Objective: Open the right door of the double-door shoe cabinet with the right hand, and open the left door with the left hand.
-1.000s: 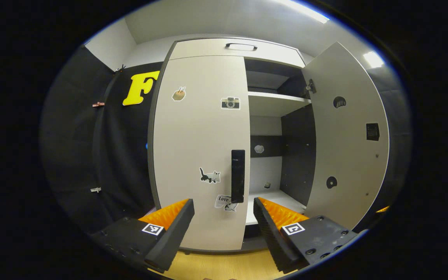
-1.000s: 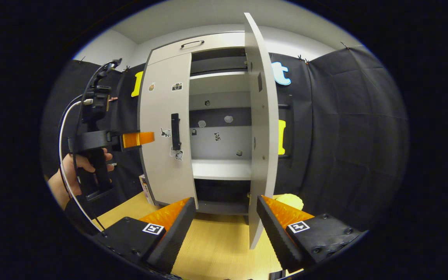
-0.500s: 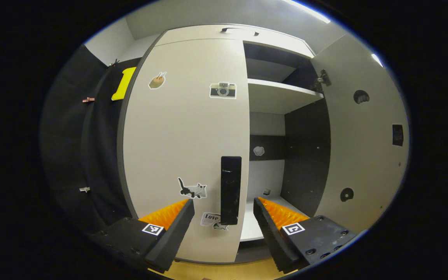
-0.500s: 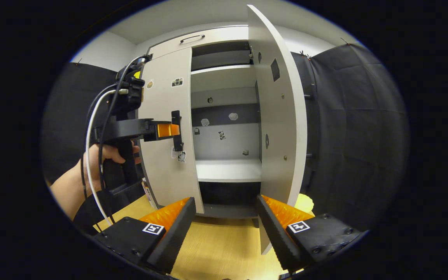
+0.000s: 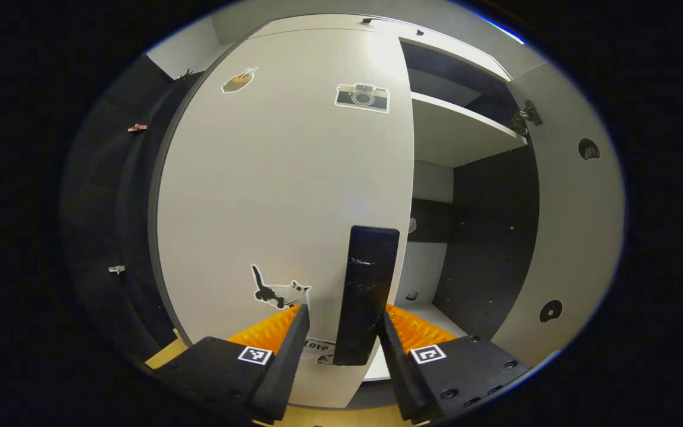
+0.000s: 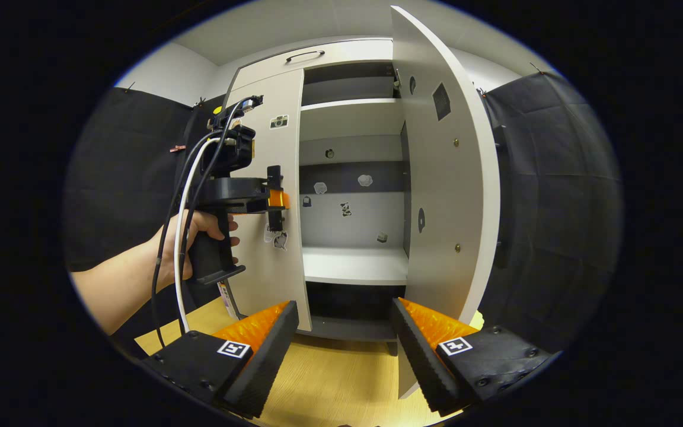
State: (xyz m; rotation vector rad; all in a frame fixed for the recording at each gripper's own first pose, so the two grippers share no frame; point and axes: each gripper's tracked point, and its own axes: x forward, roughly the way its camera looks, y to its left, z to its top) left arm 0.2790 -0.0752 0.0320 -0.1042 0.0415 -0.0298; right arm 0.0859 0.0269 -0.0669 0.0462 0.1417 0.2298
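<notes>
I see the shoe cabinet (image 6: 341,59) standing upright on the wooden surface, pale grey outside with dark panels inside. Its right door (image 6: 445,178) stands swung wide open, inner face towards me, showing round hinge cutouts and a small dark square patch. The left door (image 5: 282,196) is closed flat against the cabinet front; it carries stickers, a camera near the top, a cat lower down, and a black vertical handle (image 5: 368,293) along its inner edge. Behind the open side I see two pale shelves (image 6: 356,264) and a dark band across the back wall.
</notes>
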